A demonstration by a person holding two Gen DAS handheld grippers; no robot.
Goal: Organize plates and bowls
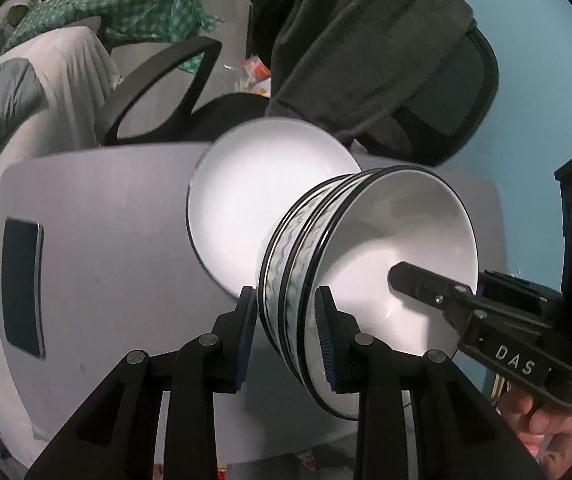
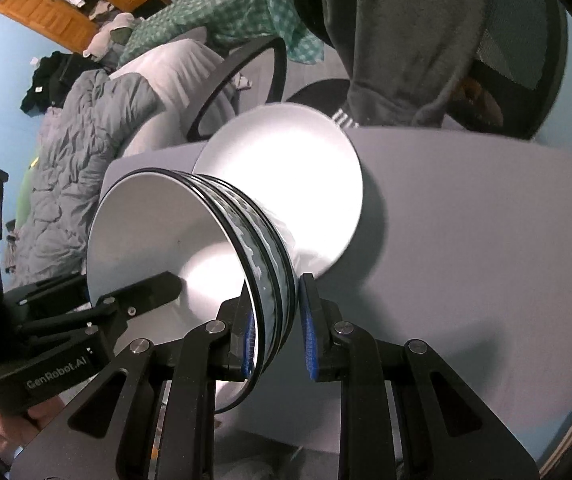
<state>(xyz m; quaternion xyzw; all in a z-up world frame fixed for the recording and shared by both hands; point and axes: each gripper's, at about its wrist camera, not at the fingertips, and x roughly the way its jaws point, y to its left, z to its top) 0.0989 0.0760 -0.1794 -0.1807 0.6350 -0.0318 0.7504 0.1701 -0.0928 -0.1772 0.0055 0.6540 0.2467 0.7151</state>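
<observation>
- My left gripper and right gripper each clamp the rim of the stacked bowls.
- The stack sits on the plate (on the grey table), dead ahead of both.

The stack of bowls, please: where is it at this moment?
In both wrist views the stack of bowls sits centre frame on the white plate, its rim pinched by the left claw and right claw.

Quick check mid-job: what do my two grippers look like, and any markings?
Both are matte black linkage frames with silver pivot pins and ribbed blue pads. The left gripper carries white "GenRobot.AI" lettering; the right gripper shows "DAS". Bare hands, no sleeves or cables visible.
</observation>
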